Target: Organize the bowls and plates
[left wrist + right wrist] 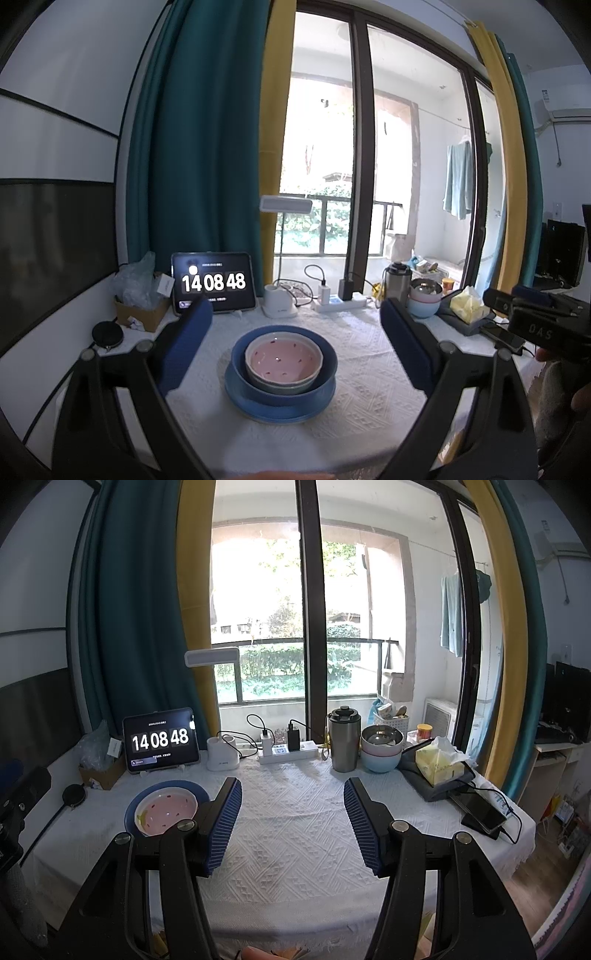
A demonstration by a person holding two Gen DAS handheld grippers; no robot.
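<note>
Left tongs (295, 347): jaws spread wide, gripping nothing, poised level with the dish stack, which sits between the two blue pads without touching either; a stance suited, I judge, to closing on the stack or having just let it go. Right tongs (292, 821): likewise released, over bare white cloth, the stack off to their left. Stack: pink bowl (283, 360) nested in a dark blue bowl (284, 373), both on a blue plate (279, 404), centred near the front of the counter (369, 387), consolidated, it appears, to save room. Second stack: metal bowl (381, 736) over pink and pale blue bowls (380, 762), at the back beside a steel tumbler (344, 738). The left view shows the plate beneath the bowls; the right view hides it, yet shows the rear stack and a tissue pack (439, 762) clearly.
</note>
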